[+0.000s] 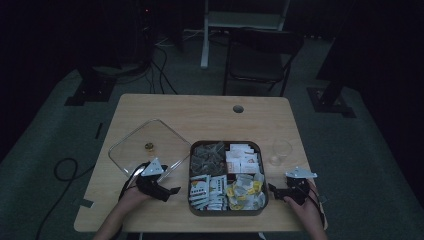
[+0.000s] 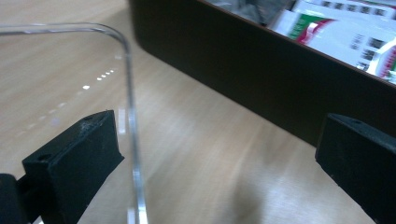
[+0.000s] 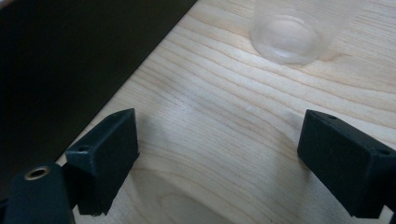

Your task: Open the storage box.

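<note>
A dark square box [image 1: 225, 142] holds several kinds of tea packets in compartments at the table's front middle. A clear square lid [image 1: 150, 142] with a small knob lies flat to its left. My left gripper [image 1: 172, 192] is open between lid and box, and its jaws point at the box. In the left gripper view the lid's clear edge [image 2: 131, 116] runs just inside one jaw of the left gripper [image 2: 219, 144], with the box wall [image 2: 261, 79] ahead. My right gripper [image 1: 273, 190] is open right of the box. The right gripper [image 3: 219, 140] has bare wood between its jaws, and a clear glass [image 3: 294, 32] stands ahead.
The glass [image 1: 281, 151] stands right of the box, near the wooden table's [image 1: 200, 115] right edge. The box wall [image 3: 70, 60] lies close on the left in the right gripper view. A folding chair [image 1: 260, 55] and floor cables [image 1: 65, 170] lie beyond the table.
</note>
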